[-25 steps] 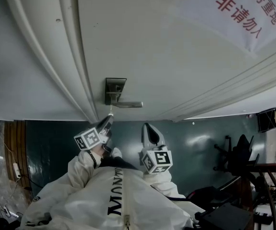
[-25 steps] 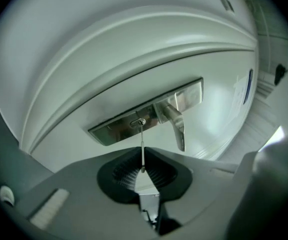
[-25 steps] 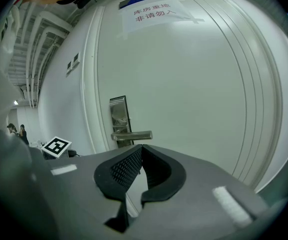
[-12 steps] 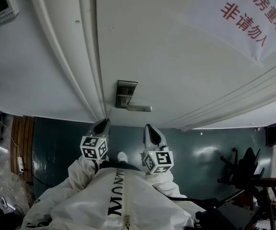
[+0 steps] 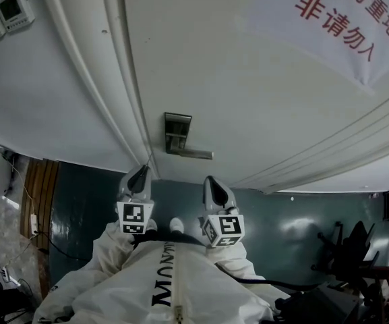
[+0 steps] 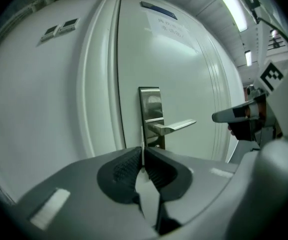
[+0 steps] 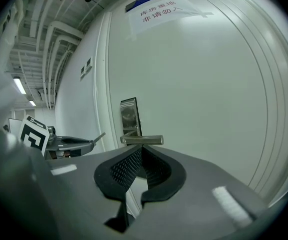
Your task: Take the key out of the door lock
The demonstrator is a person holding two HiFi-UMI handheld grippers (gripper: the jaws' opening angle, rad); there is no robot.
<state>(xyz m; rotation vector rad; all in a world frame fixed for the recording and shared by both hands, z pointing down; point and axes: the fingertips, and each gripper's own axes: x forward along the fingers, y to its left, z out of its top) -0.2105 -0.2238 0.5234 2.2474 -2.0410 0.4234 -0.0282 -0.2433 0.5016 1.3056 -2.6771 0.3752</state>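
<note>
Head view, bottom of frame: the person's white jacket (image 5: 160,289), both sleeves reaching up the picture towards the door.

Left gripper (image 5: 140,174): just left of centre, marker cube (image 5: 133,218) facing the camera. In the left gripper view the jaws are clenched on the key (image 6: 143,151). It is a thin pale blade, pinched edge-on between the ribbed pads (image 6: 121,171) and standing upright out of the tips. The right gripper view confirms this: the key pokes out of the left gripper's tip at the left of that frame as a short slanted sliver.

Key is out of the lock and apart from the door, gripper tips short of the lock plate.

Right gripper (image 5: 211,183): just right of the left one, well apart from it, its own cube (image 5: 222,227) below. In the right gripper view the jaws are closed tip to tip with nothing between them.

Beyond the tips: lock plate (image 5: 176,132), metal and upright, at frame centre. The lever handle (image 5: 193,154) runs from the plate towards the right.

Door (image 5: 248,79): white, fills the upper middle and right. A paper sign (image 5: 336,19) with red characters sits upper right.

Upper left: two small wall panels (image 5: 5,15) on the wall beside the door frame.
</note>
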